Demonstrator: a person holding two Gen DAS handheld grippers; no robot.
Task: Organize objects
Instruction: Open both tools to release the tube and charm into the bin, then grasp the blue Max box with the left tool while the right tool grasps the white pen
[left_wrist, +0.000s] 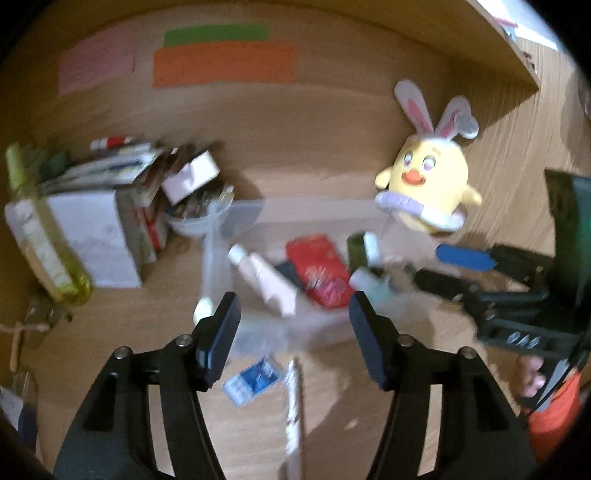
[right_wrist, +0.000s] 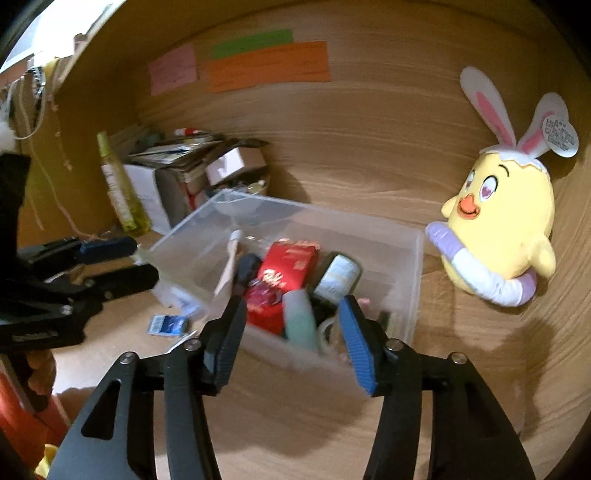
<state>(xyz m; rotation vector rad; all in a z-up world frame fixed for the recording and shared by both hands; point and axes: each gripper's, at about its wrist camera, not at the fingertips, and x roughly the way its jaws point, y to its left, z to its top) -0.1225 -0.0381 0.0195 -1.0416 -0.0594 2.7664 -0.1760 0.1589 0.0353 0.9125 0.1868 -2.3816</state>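
A clear plastic bin (right_wrist: 413, 266) stands on the wooden desk and holds a red box (right_wrist: 288, 269), a pale tube (right_wrist: 231, 262), a dark jar (right_wrist: 338, 275) and a green tube (right_wrist: 301, 321). The bin (left_wrist: 243, 214) and the red box (left_wrist: 319, 269) also show in the left wrist view. My right gripper (right_wrist: 291, 332) is open and empty just in front of the bin. My left gripper (left_wrist: 293, 332) is open and empty at the bin's left side. A small blue packet (left_wrist: 253, 378) lies on the desk beneath the left gripper; it also shows in the right wrist view (right_wrist: 168, 325).
A yellow chick plush with bunny ears (right_wrist: 498, 225) leans against the back wall on the right. A yellow-green bottle (right_wrist: 120, 188), a white box (left_wrist: 94, 240) and stacked papers (right_wrist: 177, 149) crowd the back left. Coloured notes (right_wrist: 266, 62) hang on the wall.
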